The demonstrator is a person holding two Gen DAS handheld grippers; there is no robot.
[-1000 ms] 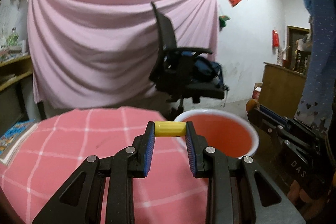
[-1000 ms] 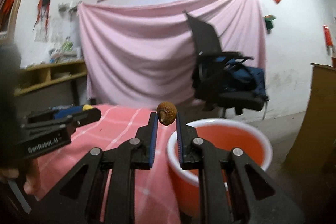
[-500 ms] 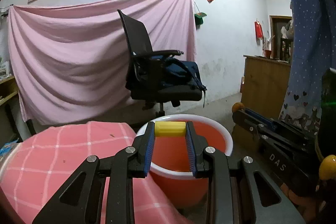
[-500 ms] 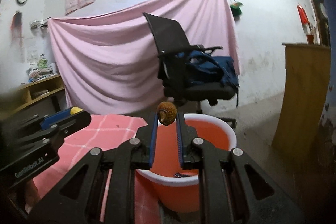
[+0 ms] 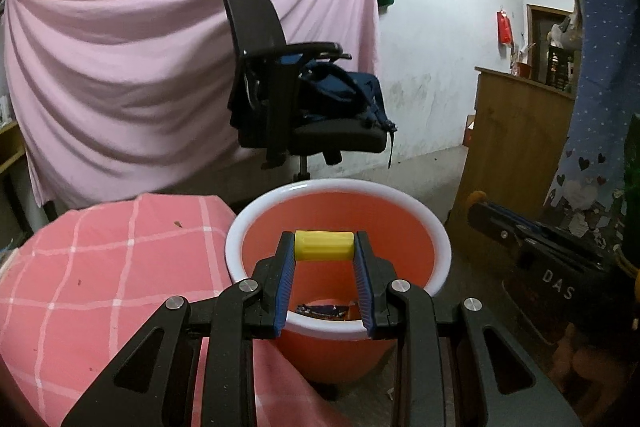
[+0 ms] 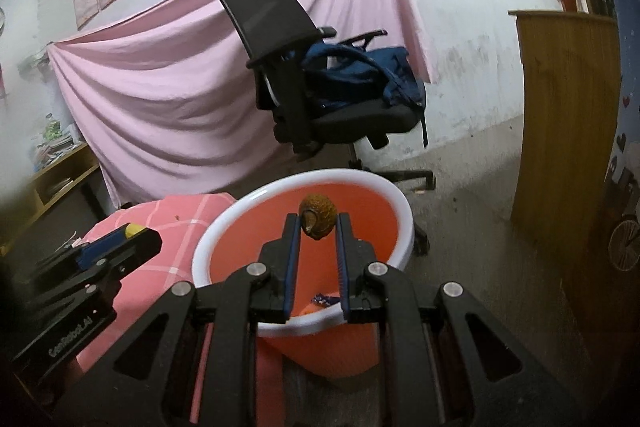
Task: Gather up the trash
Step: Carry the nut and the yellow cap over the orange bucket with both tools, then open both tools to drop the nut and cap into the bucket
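Note:
My left gripper is shut on a small yellow cylinder and holds it over the open mouth of an orange bin with a white rim. My right gripper is shut on a brown wrinkled nut-like piece and holds it above the same bin. A dark wrapper lies at the bin's bottom; it also shows in the right wrist view. The left gripper shows at the left of the right wrist view, the right gripper at the right of the left wrist view.
A table with a pink checked cloth stands left of the bin. A black office chair with a blue backpack is behind it, before a pink sheet. A wooden cabinet stands at the right.
Both grippers have moved right from over the pink table to above the orange bin and tilted down toward its mouth. Each still holds its piece.

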